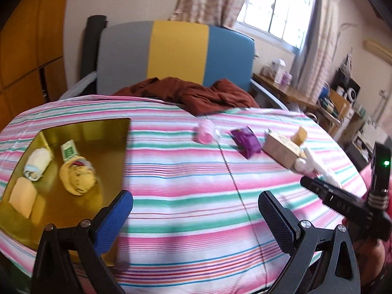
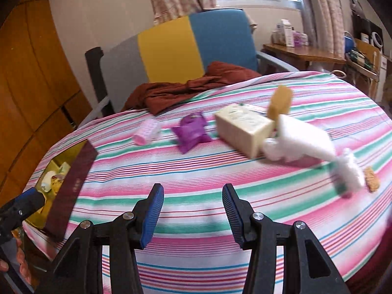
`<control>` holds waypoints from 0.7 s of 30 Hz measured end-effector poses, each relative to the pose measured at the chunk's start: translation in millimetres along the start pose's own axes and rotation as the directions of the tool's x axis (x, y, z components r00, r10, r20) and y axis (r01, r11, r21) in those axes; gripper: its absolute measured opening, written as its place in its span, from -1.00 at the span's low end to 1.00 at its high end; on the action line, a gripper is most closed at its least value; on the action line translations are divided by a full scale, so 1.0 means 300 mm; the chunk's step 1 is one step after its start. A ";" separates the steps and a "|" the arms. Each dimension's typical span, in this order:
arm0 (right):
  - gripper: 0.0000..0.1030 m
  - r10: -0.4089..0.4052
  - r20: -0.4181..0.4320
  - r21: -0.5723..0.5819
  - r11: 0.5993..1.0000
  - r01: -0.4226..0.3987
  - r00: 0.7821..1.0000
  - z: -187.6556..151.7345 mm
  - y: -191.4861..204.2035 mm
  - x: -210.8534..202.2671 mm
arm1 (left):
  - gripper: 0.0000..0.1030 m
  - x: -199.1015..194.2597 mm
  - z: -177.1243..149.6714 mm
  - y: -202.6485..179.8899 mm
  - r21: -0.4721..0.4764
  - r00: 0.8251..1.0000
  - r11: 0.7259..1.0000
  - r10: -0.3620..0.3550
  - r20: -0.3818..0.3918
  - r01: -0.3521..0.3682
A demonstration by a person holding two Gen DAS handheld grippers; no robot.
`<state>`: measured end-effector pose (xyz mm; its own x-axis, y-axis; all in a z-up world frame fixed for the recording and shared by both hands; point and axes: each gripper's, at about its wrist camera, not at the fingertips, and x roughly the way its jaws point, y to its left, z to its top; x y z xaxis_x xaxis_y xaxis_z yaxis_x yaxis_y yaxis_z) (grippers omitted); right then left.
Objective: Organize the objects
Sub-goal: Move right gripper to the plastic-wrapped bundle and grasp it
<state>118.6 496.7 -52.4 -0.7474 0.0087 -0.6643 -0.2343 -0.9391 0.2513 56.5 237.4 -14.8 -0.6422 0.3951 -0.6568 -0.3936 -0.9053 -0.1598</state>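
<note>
My left gripper (image 1: 196, 220) is open and empty above the striped tablecloth (image 1: 186, 186), just right of a gold box (image 1: 115, 132). Inside the box lie a rolled towel (image 1: 39, 164), a green packet (image 1: 69, 150), a yellow bag (image 1: 78, 178) and a yellow sponge (image 1: 23, 198). My right gripper (image 2: 192, 215) is also open with nothing between its fingers. Ahead of it on the cloth are a pink roll (image 2: 147, 132), a purple packet (image 2: 192, 132), a cream box (image 2: 242, 127), a tan block (image 2: 280, 103), a white pack (image 2: 301, 137) and a biscuit (image 2: 371, 182).
A maroon cloth (image 2: 186, 88) lies at the table's far edge in front of a grey, yellow and blue chair (image 2: 171, 49). A wooden wardrobe (image 2: 31, 73) stands to the left, and a cluttered desk (image 2: 301, 51) sits under the window at the right. A hand (image 2: 14, 259) shows at bottom left.
</note>
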 end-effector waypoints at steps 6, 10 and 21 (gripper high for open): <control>-0.02 -0.100 0.014 0.005 0.995 0.100 0.995 -0.016 -0.135 -0.041 | 0.99 0.054 -0.034 -0.093 0.062 0.998 0.998 -0.031 -0.058 0.034; -0.02 -0.235 0.057 0.037 0.972 0.233 0.970 -0.004 -0.270 -0.079 | 0.99 0.086 -0.054 -0.148 0.094 0.993 0.993 -0.068 -0.097 0.077; -0.09 -0.375 -0.010 0.147 0.917 0.372 0.927 0.061 -0.559 0.045 | 0.99 0.170 -0.032 -0.352 0.207 0.977 0.962 -0.143 -0.161 0.175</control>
<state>136.4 660.6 -90.8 -0.5990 0.3563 -0.7172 -0.5840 -0.8071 0.0868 71.8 351.7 -38.5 -0.4654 0.4902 -0.7370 -0.6276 -0.7699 -0.1158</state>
